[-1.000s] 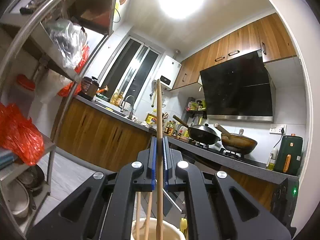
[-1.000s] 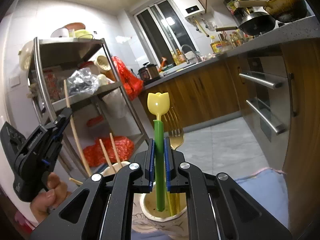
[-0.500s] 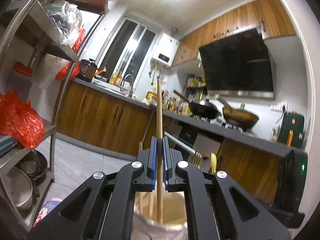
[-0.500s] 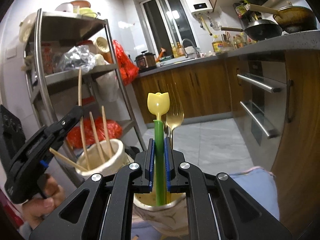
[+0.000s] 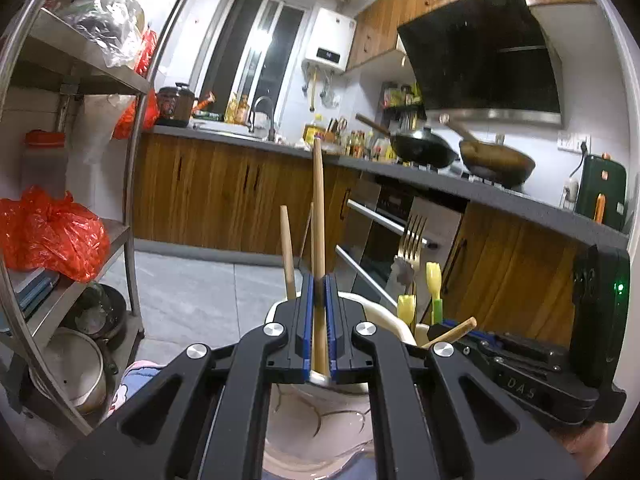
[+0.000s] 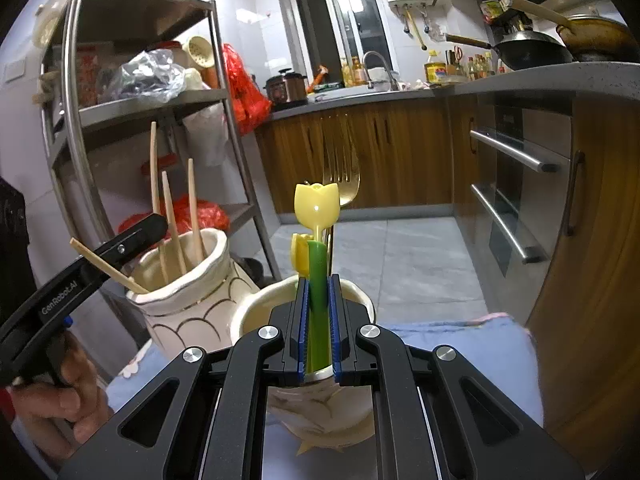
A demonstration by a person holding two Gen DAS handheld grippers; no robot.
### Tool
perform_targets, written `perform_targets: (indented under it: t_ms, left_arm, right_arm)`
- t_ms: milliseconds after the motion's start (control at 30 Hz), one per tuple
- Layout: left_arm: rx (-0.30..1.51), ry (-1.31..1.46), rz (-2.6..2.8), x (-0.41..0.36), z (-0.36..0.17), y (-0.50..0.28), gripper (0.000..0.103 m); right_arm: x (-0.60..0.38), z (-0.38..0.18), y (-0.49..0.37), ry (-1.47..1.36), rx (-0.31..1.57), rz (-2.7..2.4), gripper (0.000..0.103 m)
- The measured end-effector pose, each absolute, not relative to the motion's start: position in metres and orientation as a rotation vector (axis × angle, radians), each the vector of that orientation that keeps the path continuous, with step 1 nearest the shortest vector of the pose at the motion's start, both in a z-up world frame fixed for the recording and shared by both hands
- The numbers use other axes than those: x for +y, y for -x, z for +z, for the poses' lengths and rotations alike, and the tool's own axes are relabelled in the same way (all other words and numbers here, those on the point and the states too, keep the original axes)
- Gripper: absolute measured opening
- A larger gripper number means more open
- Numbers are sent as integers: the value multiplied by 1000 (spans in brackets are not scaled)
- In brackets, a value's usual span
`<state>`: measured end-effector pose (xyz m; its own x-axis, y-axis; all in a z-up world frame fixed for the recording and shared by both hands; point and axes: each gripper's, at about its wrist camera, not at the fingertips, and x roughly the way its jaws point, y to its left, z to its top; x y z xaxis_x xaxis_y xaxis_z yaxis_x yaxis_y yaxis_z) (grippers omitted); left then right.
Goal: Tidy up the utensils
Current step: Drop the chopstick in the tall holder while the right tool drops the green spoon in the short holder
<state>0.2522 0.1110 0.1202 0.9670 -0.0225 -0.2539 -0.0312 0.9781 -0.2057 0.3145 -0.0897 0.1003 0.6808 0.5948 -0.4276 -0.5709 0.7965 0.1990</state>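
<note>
My left gripper (image 5: 319, 294) is shut on a long wooden chopstick (image 5: 318, 208) that stands upright over a cream ceramic holder (image 5: 320, 412). Other chopsticks (image 5: 287, 252) lean inside that holder. In the right wrist view the same holder (image 6: 188, 304) is at the left, with the left gripper (image 6: 154, 224) at its rim. My right gripper (image 6: 318, 300) is shut on the green handle of a yellow tulip-headed spoon (image 6: 317, 204), whose lower end is inside a cream cup (image 6: 256, 312). A gold fork (image 6: 342, 184) and a second tulip utensil (image 6: 299, 252) stand in that cup.
Both vessels stand on a pale blue cloth (image 6: 460, 344). A steel shelf rack (image 6: 224, 92) with red bags (image 5: 48, 236) and pots stands at the left. Wooden kitchen cabinets (image 6: 380, 152), an oven (image 6: 508, 184) and a counter with woks (image 5: 424, 148) fill the right.
Both grippers have sunk and tipped downward. The chopstick has gone lower into the holder and the green spoon lower into the cup. Both grips are unchanged.
</note>
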Motion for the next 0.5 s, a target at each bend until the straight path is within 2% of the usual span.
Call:
perform_targets:
  t_ms: [133, 500]
  left_arm:
    - [316, 183, 7, 108, 118, -258, 5]
    - [327, 174, 19, 109, 117, -259, 5]
  right_arm:
    - [-86, 99, -314, -27, 516, 656, 10]
    - [-82, 95, -316, -11, 548, 661, 10]
